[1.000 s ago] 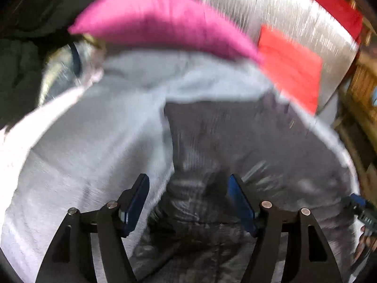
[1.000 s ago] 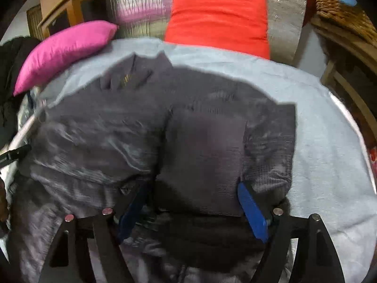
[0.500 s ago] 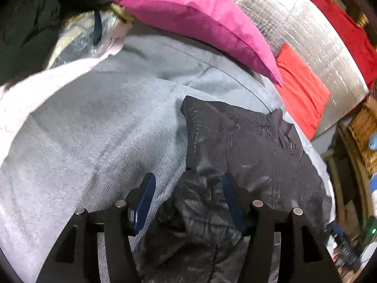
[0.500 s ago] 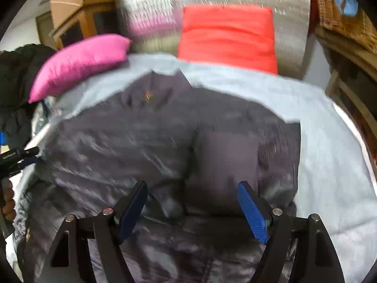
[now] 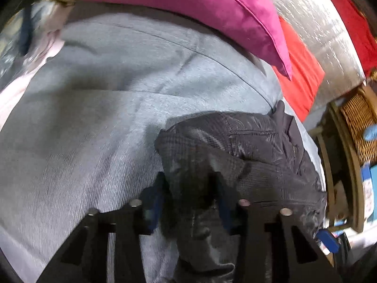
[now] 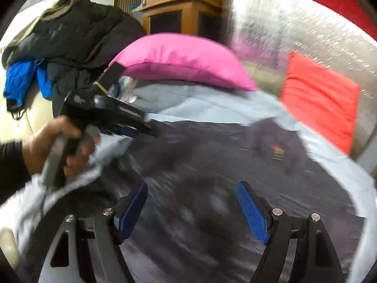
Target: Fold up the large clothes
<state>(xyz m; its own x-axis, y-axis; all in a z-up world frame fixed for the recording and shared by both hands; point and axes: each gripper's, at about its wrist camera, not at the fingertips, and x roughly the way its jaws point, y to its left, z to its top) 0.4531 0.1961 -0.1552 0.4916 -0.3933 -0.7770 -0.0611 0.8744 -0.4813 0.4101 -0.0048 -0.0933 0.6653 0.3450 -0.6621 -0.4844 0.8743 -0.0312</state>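
A large dark grey jacket lies spread on a light grey bed cover. My left gripper is shut on a bunched fold of the jacket's left edge, with fabric filling the gap between its blue pads. In the right wrist view the jacket is blurred, and the left gripper, held by a hand, meets the jacket's left side. My right gripper is open and empty, hovering above the jacket's near part.
A pink pillow and a red cushion lean on a silver-foil headboard at the back. Dark and blue clothes are piled at the left. A wicker shelf stands to the right of the bed.
My left gripper has closed on the jacket's left edge and lifted it. My right gripper has let go of the folded part, drawn back and turned leftward.
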